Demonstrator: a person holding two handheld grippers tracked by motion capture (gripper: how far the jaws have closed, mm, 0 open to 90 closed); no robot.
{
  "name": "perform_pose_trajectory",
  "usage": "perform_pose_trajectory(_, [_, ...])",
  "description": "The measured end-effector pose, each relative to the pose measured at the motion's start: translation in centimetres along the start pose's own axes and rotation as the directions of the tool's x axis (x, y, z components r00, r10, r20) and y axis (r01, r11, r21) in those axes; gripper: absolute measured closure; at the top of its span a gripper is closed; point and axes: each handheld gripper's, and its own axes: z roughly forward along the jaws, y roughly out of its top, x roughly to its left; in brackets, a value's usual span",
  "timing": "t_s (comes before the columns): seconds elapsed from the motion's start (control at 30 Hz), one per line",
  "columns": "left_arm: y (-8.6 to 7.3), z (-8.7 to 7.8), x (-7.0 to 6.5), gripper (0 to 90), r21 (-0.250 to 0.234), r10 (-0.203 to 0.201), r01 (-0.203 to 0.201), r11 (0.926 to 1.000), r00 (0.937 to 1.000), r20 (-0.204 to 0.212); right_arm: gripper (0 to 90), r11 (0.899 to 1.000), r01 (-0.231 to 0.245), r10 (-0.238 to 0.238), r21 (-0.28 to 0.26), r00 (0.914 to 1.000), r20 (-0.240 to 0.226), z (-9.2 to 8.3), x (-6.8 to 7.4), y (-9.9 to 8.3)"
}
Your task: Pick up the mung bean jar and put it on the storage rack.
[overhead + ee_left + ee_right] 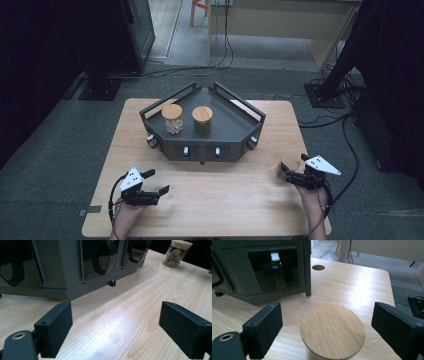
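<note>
A dark grey angular stand (200,149) sits at the middle back of the wooden table (225,200). On its top stand two glass jars with wooden lids: one with pale round balls (172,119), one with dark contents (202,120). A third jar (289,161) with pale balls stands on the table at the right; it is small and far off in the left gripper view (176,253). My right gripper (291,173) is open, its jaws on either side of that jar's wooden lid (332,333) without touching it. My left gripper (157,181) is open over bare wood (115,325).
The stand's front wall (62,267) with its dark windows rises close ahead of the left gripper, and its corner post (307,270) ahead of the right. A round hole (318,267) marks the tabletop. The table's right edge (312,170) lies close to the right gripper.
</note>
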Motion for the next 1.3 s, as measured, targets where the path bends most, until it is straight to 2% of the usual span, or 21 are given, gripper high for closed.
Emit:
perform_pose_trajectory(0.37, [0.0, 0.0, 0.0, 11.6, 0.0, 0.0, 0.0, 1.0, 1.0, 0.0, 9.9, 1.0, -0.023, 0.023, 0.015, 0.9997, 0.001, 0.1, -0.2, -0.8])
perform_pose_trajectory(0.63, [-0.1, -0.2, 0.0, 11.6, -0.006, -0.005, 0.005, 1.0, 1.0, -0.004, 9.9, 1.0, -0.024, 0.024, 0.003, 0.9997, 0.008, 0.0, 0.0, -1.3])
perform_pose_trajectory(1.03, [-0.1, -0.2, 0.0, 11.6, -0.008, -0.006, 0.005, 1.0, 1.0, -0.005, 9.9, 0.999, -0.03, 0.029, 0.036, 0.9995, 0.013, 0.5, -0.2, -1.6])
perform_pose_trajectory(1.3, [-0.1, -0.2, 0.0, 11.6, -0.007, -0.005, 0.005, 1.0, 1.0, -0.005, 9.9, 0.998, -0.015, 0.014, 0.065, 0.9997, 0.019, 0.9, 0.1, -1.5])
